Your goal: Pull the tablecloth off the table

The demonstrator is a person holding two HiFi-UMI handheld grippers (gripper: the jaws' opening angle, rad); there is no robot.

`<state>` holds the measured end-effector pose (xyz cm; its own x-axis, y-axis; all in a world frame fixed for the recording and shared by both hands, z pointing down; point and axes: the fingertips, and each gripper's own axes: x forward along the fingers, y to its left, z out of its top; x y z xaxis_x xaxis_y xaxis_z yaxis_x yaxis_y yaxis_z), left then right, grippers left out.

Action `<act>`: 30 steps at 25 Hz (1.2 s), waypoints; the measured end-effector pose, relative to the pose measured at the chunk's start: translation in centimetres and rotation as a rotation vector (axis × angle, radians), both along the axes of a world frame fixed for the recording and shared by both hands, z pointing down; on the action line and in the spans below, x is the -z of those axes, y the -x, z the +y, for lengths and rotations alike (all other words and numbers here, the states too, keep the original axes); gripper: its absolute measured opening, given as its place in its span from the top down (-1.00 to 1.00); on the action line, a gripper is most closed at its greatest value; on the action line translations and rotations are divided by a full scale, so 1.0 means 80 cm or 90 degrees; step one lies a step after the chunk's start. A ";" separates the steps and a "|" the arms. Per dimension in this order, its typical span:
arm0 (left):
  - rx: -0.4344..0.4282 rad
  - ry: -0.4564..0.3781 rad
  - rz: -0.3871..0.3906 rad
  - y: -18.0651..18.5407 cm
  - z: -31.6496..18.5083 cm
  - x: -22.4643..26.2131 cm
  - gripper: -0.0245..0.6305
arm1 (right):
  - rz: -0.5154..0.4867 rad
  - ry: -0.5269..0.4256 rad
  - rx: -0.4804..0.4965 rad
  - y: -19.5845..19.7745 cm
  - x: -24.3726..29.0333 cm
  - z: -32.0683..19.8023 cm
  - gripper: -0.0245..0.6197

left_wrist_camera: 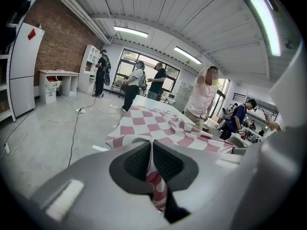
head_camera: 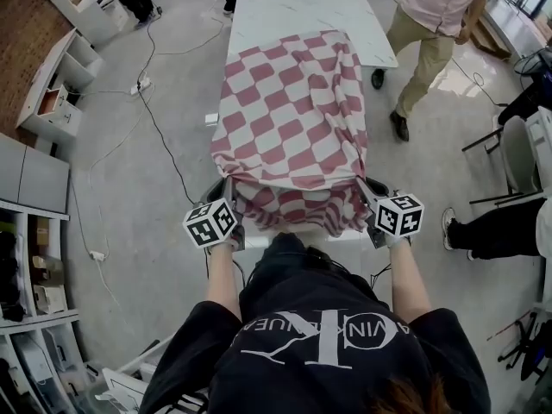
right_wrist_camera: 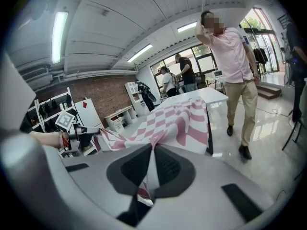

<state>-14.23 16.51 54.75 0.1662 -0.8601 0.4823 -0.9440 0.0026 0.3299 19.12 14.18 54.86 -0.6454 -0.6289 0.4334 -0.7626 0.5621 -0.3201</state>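
A red and white checked tablecloth (head_camera: 291, 128) covers the near part of a white marble table (head_camera: 302, 11), whose far part lies bare. The cloth's near edge hangs off the table end in front of me. My left gripper (head_camera: 226, 193) is shut on the cloth's near left corner, and my right gripper (head_camera: 364, 191) is shut on the near right corner. In the left gripper view the tablecloth (left_wrist_camera: 158, 126) runs pinched between the black pads (left_wrist_camera: 140, 161). The right gripper view shows the tablecloth (right_wrist_camera: 172, 121) clamped the same way, with the left gripper (right_wrist_camera: 99, 129) holding the other corner.
A person in a pink shirt (head_camera: 435, 11) walks beside the table's far right. Cables (head_camera: 159, 128) trail over the floor at left, near white shelving (head_camera: 56, 89). A chair (head_camera: 517, 158) and someone's legs (head_camera: 492, 231) are at right. Other people (left_wrist_camera: 136, 83) stand beyond the table.
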 end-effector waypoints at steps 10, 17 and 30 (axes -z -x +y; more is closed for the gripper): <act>-0.033 0.014 0.008 -0.002 -0.016 0.006 0.86 | 0.007 0.012 -0.041 -0.003 0.010 0.008 0.87; -0.024 -0.012 0.014 0.034 0.016 0.013 0.86 | -0.002 -0.024 -0.066 0.025 0.025 0.036 0.87; -0.033 -0.076 -0.005 0.076 0.050 0.053 0.86 | -0.034 -0.041 -0.103 0.060 0.043 0.056 0.87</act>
<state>-20.29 20.53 50.48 0.2091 -0.9016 0.3786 -0.9442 -0.0854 0.3180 14.34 18.62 51.45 -0.5543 -0.7519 0.3569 -0.8279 0.4538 -0.3296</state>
